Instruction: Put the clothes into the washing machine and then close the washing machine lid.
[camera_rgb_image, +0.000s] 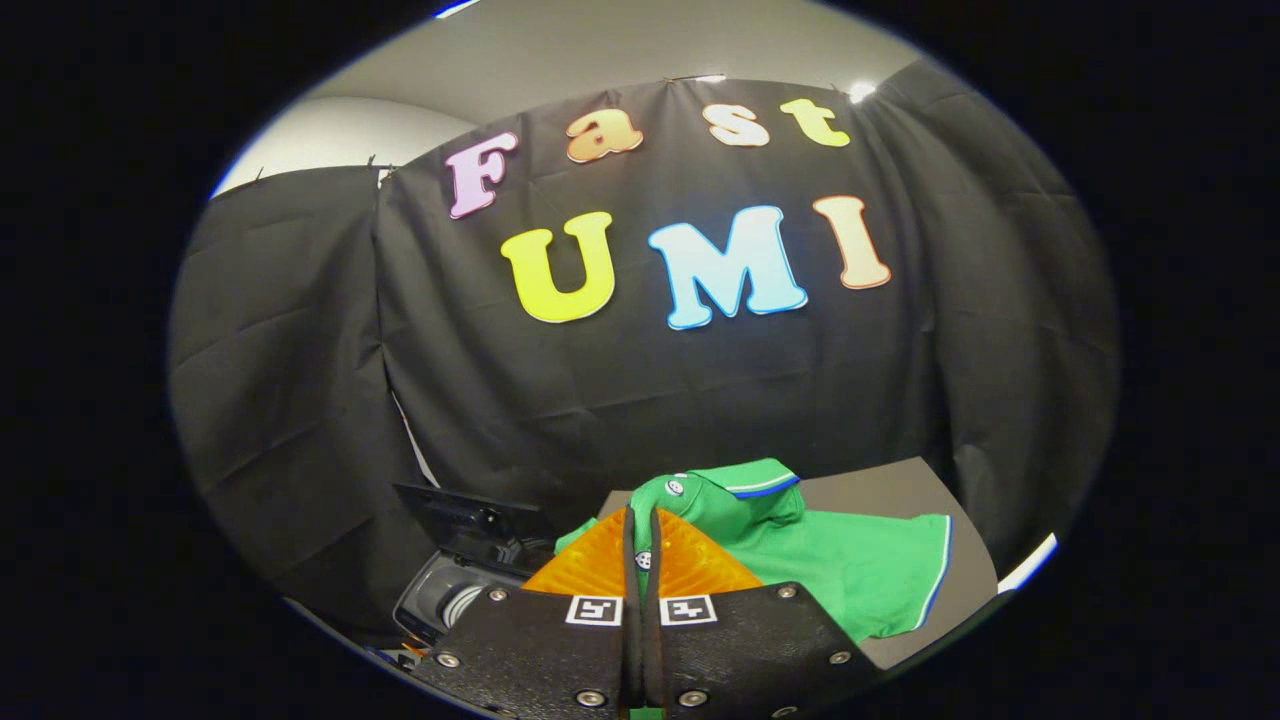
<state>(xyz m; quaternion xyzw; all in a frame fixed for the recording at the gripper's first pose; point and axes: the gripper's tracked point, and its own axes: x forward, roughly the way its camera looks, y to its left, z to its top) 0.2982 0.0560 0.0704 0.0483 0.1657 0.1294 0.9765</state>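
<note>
We clamp the gripper (641, 545) fingers on the green polo shirt (850, 560), lifting it toward the open washing machine (450, 590).

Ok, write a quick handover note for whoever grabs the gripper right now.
Gripper: fingers closed together, with green cloth showing in the thin gap; grip on it not certain.
Green polo shirt: lying on the grey table, right by the fingertips.
Washing machine: beside the table, lid up, drum open.
Done: nothing in the drum that I can see.
Left: carry the shirt into the drum, then shut the lid.
</note>
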